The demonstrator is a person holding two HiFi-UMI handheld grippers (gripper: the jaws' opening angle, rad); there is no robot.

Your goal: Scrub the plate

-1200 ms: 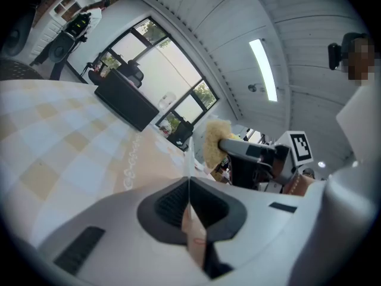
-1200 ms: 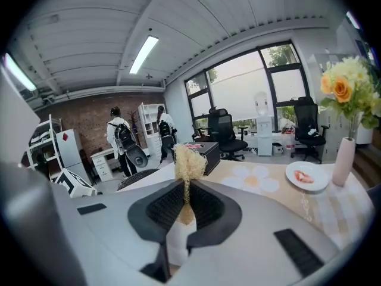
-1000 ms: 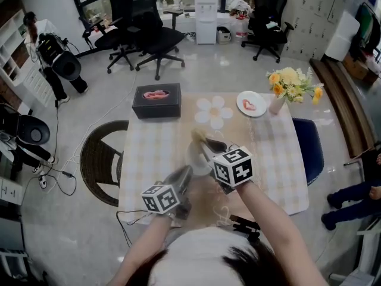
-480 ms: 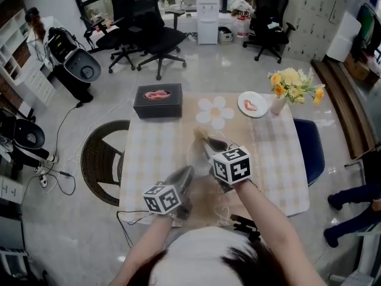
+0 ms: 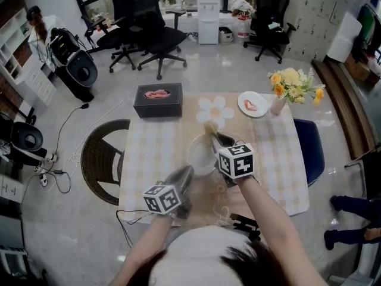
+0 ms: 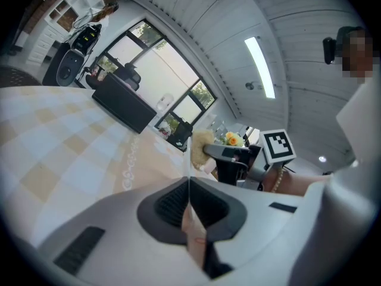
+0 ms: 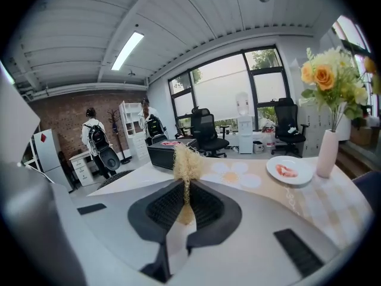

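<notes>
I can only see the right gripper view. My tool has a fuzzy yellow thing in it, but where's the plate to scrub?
Observer: In the head view the plate lies just left of your right tool, nearer you than the scrubber.
Operator: Is anything holding it?
Observer: Yes. The left tool is shut on its near rim.
Operator: Is the fuzzy thing touching it?
Observer: It sits at the far rim; contact I cannot tell.

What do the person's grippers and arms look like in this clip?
Both the left gripper and right gripper have light grey bodies, dark ribbed pads inside the jaws, and a white cube of black square markers. Forearms are bare; the top is white, and a beaded bracelet circles the right wrist.
</notes>
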